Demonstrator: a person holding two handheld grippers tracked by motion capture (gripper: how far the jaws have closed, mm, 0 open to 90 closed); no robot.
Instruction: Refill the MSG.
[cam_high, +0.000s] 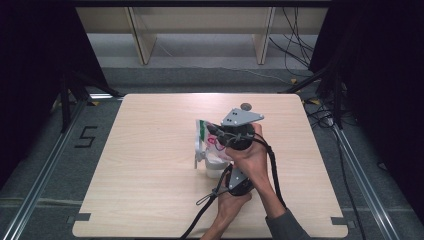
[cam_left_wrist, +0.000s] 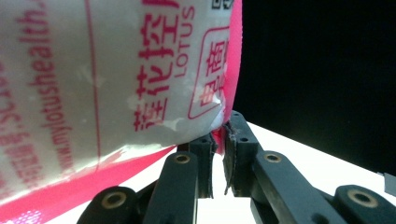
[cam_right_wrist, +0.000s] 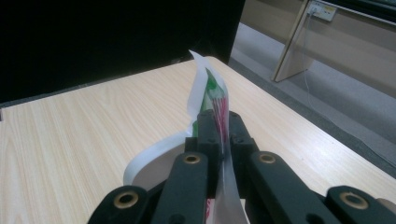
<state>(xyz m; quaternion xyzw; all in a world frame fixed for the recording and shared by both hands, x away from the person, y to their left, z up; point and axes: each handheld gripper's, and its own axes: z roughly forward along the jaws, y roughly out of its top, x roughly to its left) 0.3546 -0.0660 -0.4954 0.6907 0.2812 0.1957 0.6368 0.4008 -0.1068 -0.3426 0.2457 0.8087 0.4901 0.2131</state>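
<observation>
Pouch (cam_left_wrist: 116, 70) cut off by the left gripper view's top and left edges, most print unreadable.

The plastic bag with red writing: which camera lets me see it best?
The left gripper view: the bag fills it, its red print readable, its corner pinched in the left gripper. The high view shows it small, above a white cup. The right gripper view shows its edge, pinched.

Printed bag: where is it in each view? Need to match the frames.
High view: bag at table centre, held between both grippers.
Left gripper view: fills the upper left, pink edge pinched between the jaws.
Right gripper view: thin edge standing up from the closed jaws, centre.
Shared landmark: light wooden table.
</observation>
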